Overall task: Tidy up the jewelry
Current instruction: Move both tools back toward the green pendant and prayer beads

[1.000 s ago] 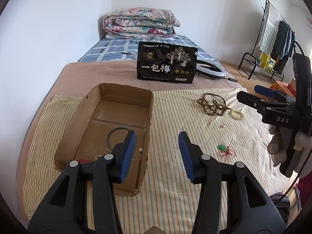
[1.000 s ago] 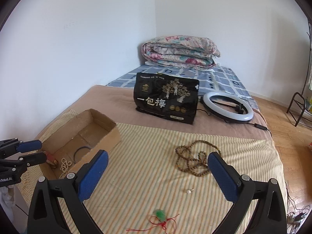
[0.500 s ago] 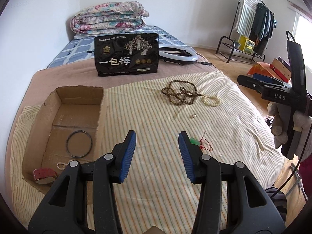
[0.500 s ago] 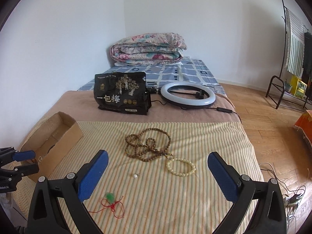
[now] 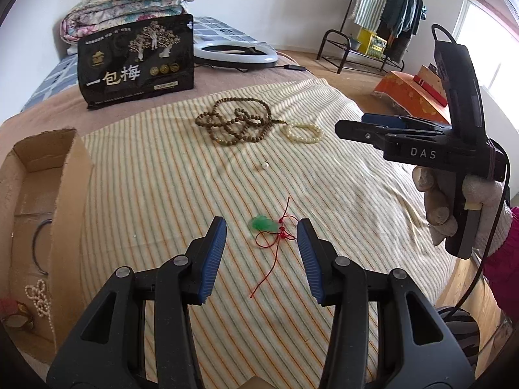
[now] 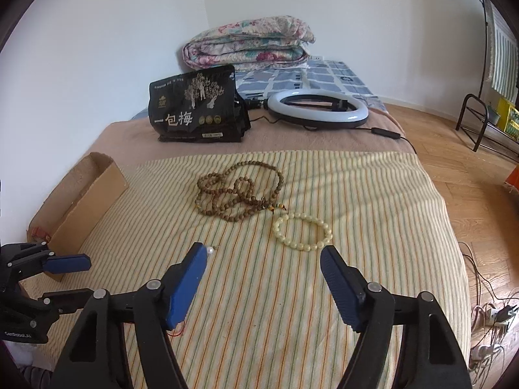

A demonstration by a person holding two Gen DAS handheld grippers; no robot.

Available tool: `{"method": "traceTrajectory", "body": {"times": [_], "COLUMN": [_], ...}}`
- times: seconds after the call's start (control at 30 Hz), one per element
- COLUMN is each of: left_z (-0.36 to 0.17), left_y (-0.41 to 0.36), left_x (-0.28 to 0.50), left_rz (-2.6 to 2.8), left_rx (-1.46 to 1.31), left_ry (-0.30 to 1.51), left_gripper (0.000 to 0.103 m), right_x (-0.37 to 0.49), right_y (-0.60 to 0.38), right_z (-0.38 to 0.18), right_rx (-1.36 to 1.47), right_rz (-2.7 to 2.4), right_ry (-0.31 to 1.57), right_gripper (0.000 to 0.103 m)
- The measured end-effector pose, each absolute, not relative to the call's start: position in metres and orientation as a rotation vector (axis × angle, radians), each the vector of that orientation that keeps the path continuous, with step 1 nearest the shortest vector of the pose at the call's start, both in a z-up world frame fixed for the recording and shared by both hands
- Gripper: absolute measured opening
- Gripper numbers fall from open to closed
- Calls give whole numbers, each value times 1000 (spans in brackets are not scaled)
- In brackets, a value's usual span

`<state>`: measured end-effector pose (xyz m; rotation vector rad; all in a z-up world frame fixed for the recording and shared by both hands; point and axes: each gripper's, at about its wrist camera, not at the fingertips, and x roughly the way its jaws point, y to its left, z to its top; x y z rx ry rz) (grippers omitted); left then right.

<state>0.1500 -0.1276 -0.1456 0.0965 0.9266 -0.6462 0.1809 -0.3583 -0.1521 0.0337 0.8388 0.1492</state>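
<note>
Your left gripper [image 5: 261, 256] hangs with jaws spread, empty, framing the green pendant [image 5: 263, 223] at lower centre for pickup. Your right gripper [image 6: 263, 287], jaws closing on nothing, faces the pale bracelet [image 6: 303, 230] mid-frame.

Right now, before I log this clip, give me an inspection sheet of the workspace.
Surface: striped cloth over a brown blanket on a bed.
Job's things: brown bead necklace, cream bead bracelet, small pearl and green pendant on red cord loose on the cloth; cardboard box already holds a dark ring, a pearl strand and a red item.
Clutter: black snack bag, ring light, folded quilt.
Grippers: left gripper open, pendant ahead between its fingers; right gripper closing, nothing between its fingers.
Cables: ring light lead; plugs on the floor.
Surroundings: white walls, wood floor, clothes rack.
</note>
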Motion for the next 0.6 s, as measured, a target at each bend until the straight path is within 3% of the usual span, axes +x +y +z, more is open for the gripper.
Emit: {"method": "traceTrajectory", "body": {"times": [0.33,0.6], "left_z": [-183,-207], "left_y": [-164,-181], "left_x": [160,167], "left_rz": [-706,-669], "left_rx": [218,280], "left_ry": [962,975], "left_gripper": [46,46], "right_x": [207,218], "right_y": [-347,-343], "right_z": [-183,-196], "right_rx": [63,78], "right_rz": [222,251], "right_ry": [912,935], "right_gripper": [51,45]}}
